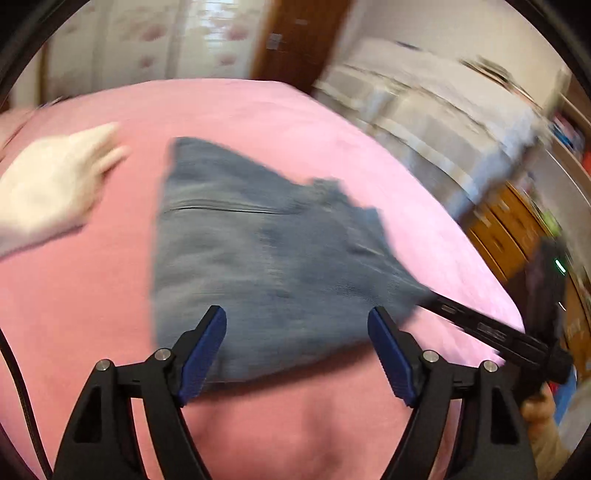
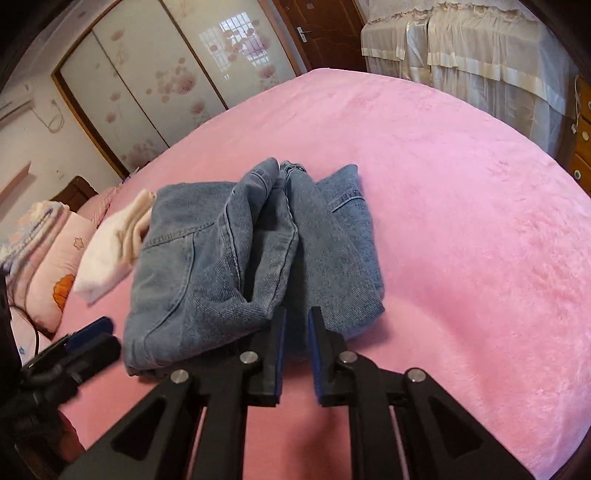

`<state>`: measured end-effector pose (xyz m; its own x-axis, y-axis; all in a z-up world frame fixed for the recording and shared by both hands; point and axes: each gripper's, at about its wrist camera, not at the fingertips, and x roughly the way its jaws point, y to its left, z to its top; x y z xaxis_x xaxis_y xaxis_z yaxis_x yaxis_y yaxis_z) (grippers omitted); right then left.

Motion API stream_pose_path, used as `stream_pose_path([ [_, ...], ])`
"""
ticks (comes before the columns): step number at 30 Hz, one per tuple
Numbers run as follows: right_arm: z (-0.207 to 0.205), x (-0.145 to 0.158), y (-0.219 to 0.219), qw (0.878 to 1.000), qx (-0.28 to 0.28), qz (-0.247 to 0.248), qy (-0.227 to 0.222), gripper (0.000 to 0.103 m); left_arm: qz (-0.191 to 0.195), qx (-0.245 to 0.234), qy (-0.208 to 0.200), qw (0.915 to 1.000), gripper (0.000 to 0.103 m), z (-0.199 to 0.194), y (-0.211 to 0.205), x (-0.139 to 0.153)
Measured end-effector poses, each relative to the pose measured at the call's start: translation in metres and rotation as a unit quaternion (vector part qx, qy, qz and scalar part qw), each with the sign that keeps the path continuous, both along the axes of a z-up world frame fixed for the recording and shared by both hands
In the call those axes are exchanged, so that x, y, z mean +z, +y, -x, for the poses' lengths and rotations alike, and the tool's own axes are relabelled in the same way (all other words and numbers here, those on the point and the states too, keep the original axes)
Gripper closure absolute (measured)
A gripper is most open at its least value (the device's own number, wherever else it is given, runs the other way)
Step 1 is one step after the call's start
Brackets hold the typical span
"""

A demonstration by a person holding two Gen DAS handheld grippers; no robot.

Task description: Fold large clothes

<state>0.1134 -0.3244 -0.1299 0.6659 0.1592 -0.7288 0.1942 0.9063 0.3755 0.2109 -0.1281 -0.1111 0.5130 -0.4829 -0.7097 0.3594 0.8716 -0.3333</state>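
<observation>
A pair of blue jeans (image 1: pixel 266 243) lies folded in a bundle on the pink bed (image 1: pixel 110 295). My left gripper (image 1: pixel 297 325) is open, hovering over the near edge of the jeans, holding nothing. In the right wrist view the jeans (image 2: pixel 229 258) lie just ahead. My right gripper (image 2: pixel 297 325) is nearly closed on a fold at the near edge of the jeans. The right gripper also shows in the left wrist view (image 1: pixel 436 301), its tip at the jeans' right corner. The left gripper's fingertip (image 2: pixel 92 328) shows at the left of the right wrist view.
A folded white garment (image 2: pixel 110 254) lies on the bed left of the jeans, also in the left wrist view (image 1: pixel 51 192). Pink pillows (image 2: pixel 55 266) are at the far left. A wardrobe (image 2: pixel 147 92), a door (image 2: pixel 325 33), curtains (image 2: pixel 461 62) and wooden drawers (image 1: pixel 506 229) surround the bed.
</observation>
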Motion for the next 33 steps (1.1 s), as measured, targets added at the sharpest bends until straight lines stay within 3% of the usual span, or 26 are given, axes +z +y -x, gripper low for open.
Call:
stream_pose_path([
  [2, 0.003, 0.003, 0.001, 1.000, -0.004, 0.002, -0.001, 0.090, -0.015, 0.045, 0.023, 0.9986, 0.025, -0.013, 0.024, -0.015],
  [5, 0.007, 0.007, -0.003, 1.000, -0.023, 0.015, -0.001, 0.073, -0.021, 0.088, 0.061, 0.9940, 0.025, -0.027, 0.047, -0.038],
  [7, 0.012, 0.008, -0.008, 0.999, -0.044, 0.014, -0.004, 0.063, -0.023, 0.100, 0.082, 0.9914, 0.025, -0.036, 0.052, -0.056],
  [11, 0.015, 0.010, -0.016, 0.998, -0.055, -0.028, -0.014, 0.061, -0.027, 0.104, 0.091, 0.9901, 0.025, -0.038, 0.051, -0.076],
  [13, 0.009, 0.008, -0.013, 0.998, -0.038, -0.047, -0.011, 0.050, -0.029, 0.101, 0.087, 0.9906, 0.025, -0.037, 0.049, -0.079],
  [20, -0.026, -0.017, 0.002, 0.992, 0.013, -0.120, 0.030, 0.047, -0.033, 0.097, 0.090, 0.9907, 0.024, -0.038, 0.048, -0.077],
  [25, -0.054, -0.028, 0.015, 0.989, 0.041, -0.132, 0.052, 0.041, -0.024, 0.100, 0.100, 0.9897, 0.022, -0.036, 0.052, -0.076],
  [28, -0.070, -0.032, 0.026, 0.990, 0.056, -0.114, 0.067, 0.045, -0.026, 0.101, 0.099, 0.9897, 0.022, -0.036, 0.052, -0.076],
  [29, -0.072, -0.031, 0.029, 0.991, 0.059, -0.102, 0.067, 0.051, -0.029, 0.100, 0.097, 0.9898, 0.022, -0.036, 0.052, -0.075],
  [30, -0.074, -0.028, 0.034, 0.992, 0.068, -0.084, 0.062, 0.072, -0.035, 0.100, 0.093, 0.9900, 0.022, -0.036, 0.050, -0.073],
  [33, -0.070, -0.003, 0.057, 0.994, 0.102, 0.012, 0.026, 0.083, -0.063, 0.090, 0.069, 0.9915, 0.022, -0.035, 0.040, -0.063],
])
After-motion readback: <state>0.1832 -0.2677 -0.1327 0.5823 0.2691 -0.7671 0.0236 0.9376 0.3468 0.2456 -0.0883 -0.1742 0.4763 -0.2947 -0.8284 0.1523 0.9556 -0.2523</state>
